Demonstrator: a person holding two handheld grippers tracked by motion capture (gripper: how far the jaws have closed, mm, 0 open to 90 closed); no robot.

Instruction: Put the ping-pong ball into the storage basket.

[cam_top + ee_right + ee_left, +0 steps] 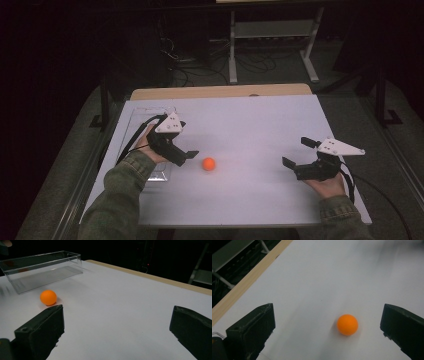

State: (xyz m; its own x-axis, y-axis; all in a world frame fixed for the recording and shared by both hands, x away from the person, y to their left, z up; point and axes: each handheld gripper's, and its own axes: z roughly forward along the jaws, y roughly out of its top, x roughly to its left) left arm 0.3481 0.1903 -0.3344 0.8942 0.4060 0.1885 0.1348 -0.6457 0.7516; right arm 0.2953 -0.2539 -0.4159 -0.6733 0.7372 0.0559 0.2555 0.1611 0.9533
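High view: we see a white table (260, 120) with an orange ball (209, 164) lying on it a bit left of centre, touching nothing. Left gripper (189, 156) sits just left of the ball, tips pointing toward it, held by the person's left hand (150, 146) over the near end of a clear plastic tray (142, 114) that runs along the table's left side. Right gripper (299, 152) is well apart from the ball on the right side of the table, held by the right hand (327, 186), jaws spread wide with nothing between them. Green sleeves (117, 200) come in from the bottom edge. Left gripper view: we see both black jaws wide apart and the ball (347, 324) on the white surface ahead of them, lying in the gap and nearer the right-hand jaw, not touched by either; the wooden table edge (247, 281) runs along the upper left. Right gripper view: jaws again wide apart and empty, the ball (48, 297) far off just above the left-hand jaw, with the clear tray (42, 271) beyond it; the tray looks empty from here. Cables and a white metal frame (272, 30) stand on the dark floor behind the table.
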